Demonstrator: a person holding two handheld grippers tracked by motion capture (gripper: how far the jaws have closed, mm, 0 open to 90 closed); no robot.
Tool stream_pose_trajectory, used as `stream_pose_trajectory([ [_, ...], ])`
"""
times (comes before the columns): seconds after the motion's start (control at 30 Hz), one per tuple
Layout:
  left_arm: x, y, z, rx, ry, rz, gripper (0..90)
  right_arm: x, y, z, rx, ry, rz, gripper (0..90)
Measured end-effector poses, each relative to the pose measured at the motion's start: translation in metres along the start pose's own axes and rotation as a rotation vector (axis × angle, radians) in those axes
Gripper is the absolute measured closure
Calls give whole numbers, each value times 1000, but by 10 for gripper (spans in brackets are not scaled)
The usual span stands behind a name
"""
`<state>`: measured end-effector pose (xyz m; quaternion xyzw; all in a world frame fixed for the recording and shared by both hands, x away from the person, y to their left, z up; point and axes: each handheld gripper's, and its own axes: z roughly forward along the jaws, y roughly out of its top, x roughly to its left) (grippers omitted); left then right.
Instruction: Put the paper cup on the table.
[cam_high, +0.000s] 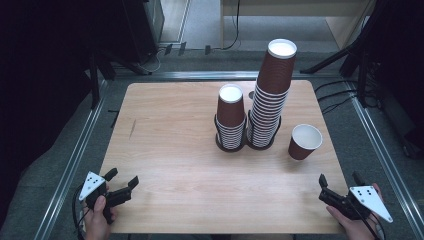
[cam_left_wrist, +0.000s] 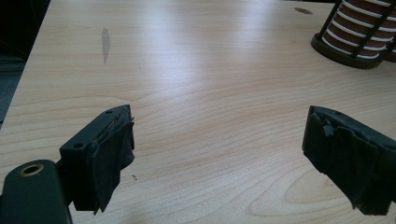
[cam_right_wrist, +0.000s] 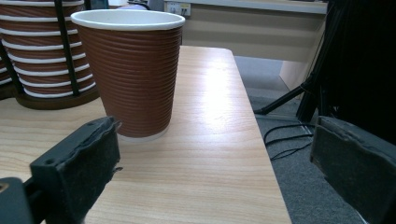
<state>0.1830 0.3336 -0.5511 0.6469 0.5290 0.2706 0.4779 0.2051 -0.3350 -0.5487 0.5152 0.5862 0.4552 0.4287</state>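
A single brown ribbed paper cup (cam_high: 304, 141) is seen standing upright and mouth-up on the wooden table (cam_high: 180, 165), near its right edge and just to the right of two wire holders. The taller stack of cups (cam_high: 270, 95) is held in the nearer holder, the shorter stack (cam_high: 231, 117) in the one to its left; the lone cup is kept apart from both.

The right gripper (cam_high: 341, 186) is held low at the table's near right corner, jaws spread wide and nothing between them. In the right gripper view the cup (cam_right_wrist: 133, 70) is found ahead of the jaws and to the left of their line (it stands nearer the left jaw than the right), so a forward reach with a slight leftward swing is judged to be called for. The cup's long axis is vertical, which suits a sideways pinch across its wall.

The left gripper (cam_high: 121, 182) is rested at the near left corner, likewise opened and empty, with bare tabletop (cam_left_wrist: 205, 93) before it and a holder base (cam_left_wrist: 348, 44) well off. The right gripper is clearly the nearer to the cup.
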Motion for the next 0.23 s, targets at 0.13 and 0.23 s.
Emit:
stream_pose_trajectory([
  [0.13, 0, 0, 0, 4, -3, 0, 95, 0, 0, 2, 19, -4, 14, 33],
  [0.23, 0, 0, 1, 8, -5, -1, 95, -1, 1, 0, 23, -2, 44, 33],
])
